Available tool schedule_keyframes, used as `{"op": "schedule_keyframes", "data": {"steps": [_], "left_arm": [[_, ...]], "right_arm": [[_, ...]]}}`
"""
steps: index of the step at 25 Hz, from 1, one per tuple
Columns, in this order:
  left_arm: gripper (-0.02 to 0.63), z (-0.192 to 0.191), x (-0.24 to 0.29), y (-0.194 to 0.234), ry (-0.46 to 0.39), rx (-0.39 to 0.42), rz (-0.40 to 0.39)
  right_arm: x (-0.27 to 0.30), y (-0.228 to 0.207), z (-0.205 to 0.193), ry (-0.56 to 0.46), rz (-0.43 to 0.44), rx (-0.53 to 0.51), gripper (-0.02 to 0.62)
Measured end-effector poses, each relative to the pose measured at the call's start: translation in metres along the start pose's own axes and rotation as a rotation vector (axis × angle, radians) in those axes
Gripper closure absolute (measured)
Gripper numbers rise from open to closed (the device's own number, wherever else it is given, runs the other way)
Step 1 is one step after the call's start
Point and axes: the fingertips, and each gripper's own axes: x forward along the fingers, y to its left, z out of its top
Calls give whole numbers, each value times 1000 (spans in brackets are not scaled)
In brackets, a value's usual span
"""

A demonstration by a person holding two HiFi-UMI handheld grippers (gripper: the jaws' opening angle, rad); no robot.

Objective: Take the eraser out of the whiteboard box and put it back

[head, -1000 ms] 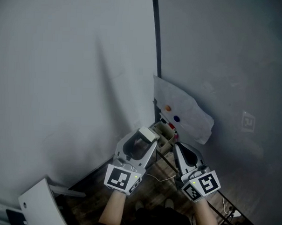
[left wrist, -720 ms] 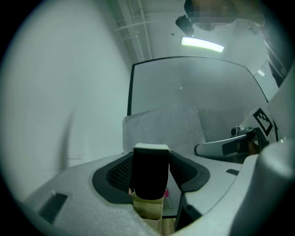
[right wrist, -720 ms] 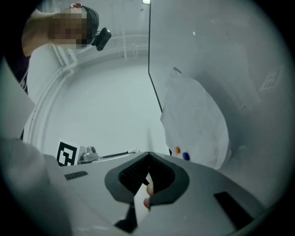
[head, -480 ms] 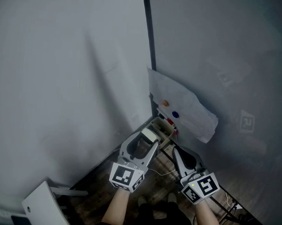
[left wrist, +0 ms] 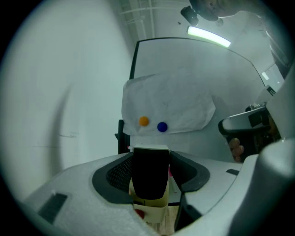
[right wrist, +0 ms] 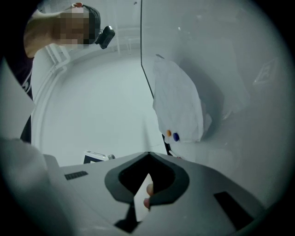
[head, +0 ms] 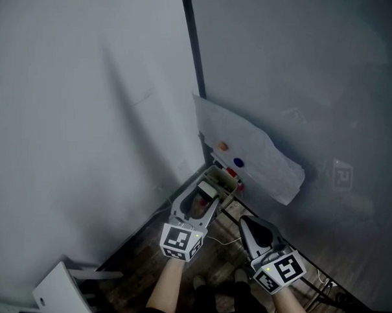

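My left gripper [head: 204,195] is shut on the eraser [head: 207,189], a black felt block with a white back. In the left gripper view the eraser [left wrist: 150,175] stands upright between the jaws, directly over the cream whiteboard box [left wrist: 148,209]; whether it touches the box is not clear. The box [head: 226,180] hangs at the whiteboard's lower left corner, and something red [left wrist: 139,213] shows in it. My right gripper [head: 244,220] hangs to the right and nearer to me, shut and holding nothing. In its own view the right gripper [right wrist: 147,154] has its tips meeting.
A white paper sheet [head: 248,151] is pinned to the whiteboard by an orange magnet [head: 222,146] and a blue magnet [head: 238,163]. The board's dark frame [head: 193,74] meets a white wall on the left. A white chair [head: 60,286] stands at bottom left; a thin cable [head: 221,241] crosses the wooden floor.
Both grippers have sunk lower. The left one has carried the eraser down and forward to the box. The right one dropped a little and stays shut.
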Motion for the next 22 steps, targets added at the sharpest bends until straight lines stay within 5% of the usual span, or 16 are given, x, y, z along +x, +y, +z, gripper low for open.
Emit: {"op": "schedule_keyframes", "data": {"steps": [10, 22], "left_arm": [[370, -50, 23, 1, 67, -25, -17], [367, -34, 15, -5, 50, -20, -21]], "right_arm": [[-12, -18, -17, 26, -35, 14, 592], [-16, -17, -11, 17, -31, 16, 592]]}}
